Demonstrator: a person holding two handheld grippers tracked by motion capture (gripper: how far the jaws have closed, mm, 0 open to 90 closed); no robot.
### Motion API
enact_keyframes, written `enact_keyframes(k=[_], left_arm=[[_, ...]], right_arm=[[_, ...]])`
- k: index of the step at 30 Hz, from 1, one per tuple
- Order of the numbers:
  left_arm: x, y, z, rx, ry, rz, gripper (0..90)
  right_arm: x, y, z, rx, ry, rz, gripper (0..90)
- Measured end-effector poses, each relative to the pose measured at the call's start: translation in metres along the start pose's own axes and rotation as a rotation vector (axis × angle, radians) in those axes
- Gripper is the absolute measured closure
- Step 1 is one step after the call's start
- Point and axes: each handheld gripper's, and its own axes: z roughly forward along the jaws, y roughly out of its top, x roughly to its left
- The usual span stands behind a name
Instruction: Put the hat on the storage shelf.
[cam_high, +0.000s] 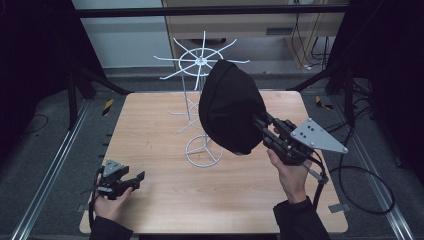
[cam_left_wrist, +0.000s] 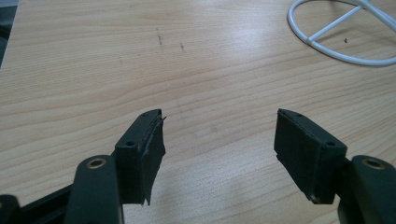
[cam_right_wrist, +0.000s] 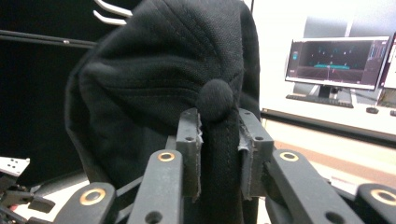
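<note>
From the high view, I am at the near edge of a wooden table (cam_high: 165, 200). A white wire rack (cam_high: 199, 100) stands near the middle of it, on a ring base, with thin arms spreading from a hub at the top. My right gripper (cam_high: 257, 122) is raised just to the right of the rack, its grey plate uppermost, and it is clamped on a black cap (cam_high: 230, 107) held up in the air against the rack's right side, hiding part of the pole. My left gripper (cam_high: 137, 177) rests low on the table, well to the left and nearer to me than the rack's base, with its jaws spread and nothing between them. Bare tabletop lies all around the base, widest between it and my near edge.

The left gripper view adds the close surface: my two black pads (cam_left_wrist: 142, 147) stand wide apart over bare wood, and the rack's white ring base (cam_left_wrist: 336, 32) curves in at the upper right, well apart from them.

The right gripper view shows the grasp itself: my jaws pinch a fold of the cap (cam_right_wrist: 163, 84) just below its top button (cam_right_wrist: 214, 99). Two rack arms (cam_right_wrist: 112, 11) poke out above the cap at upper left. To the right, beyond the cap, is a lit monitor (cam_right_wrist: 334, 63) on a desk.
</note>
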Motion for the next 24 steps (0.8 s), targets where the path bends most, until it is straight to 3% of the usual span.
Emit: enact_keyframes(k=[10, 17, 22, 23, 24], left_arm=[[0.0, 0.0, 0.001, 0.006, -0.002, -0.003, 32.9], [-0.001, 0.0, 0.002, 0.008, 0.002, 0.001, 32.9], [-0.001, 0.0, 0.002, 0.009, 0.005, 0.001, 32.8], [-0.001, 0.0, 0.002, 0.007, 0.006, 0.002, 32.7], [-0.001, 0.0, 0.002, 0.007, 0.006, 0.002, 32.5]], right_arm=[[-0.002, -0.014, 0.002, 0.045, -0.014, 0.01, 59.4], [-0.011, -0.032, -0.025, 0.088, -0.008, 0.043, 36.3], [-0.018, -0.05, -0.04, 0.124, -0.023, 0.055, 29.9], [-0.021, -0.063, -0.046, 0.165, -0.034, 0.068, 27.6], [-0.021, -0.063, -0.046, 0.165, -0.034, 0.068, 27.6]])
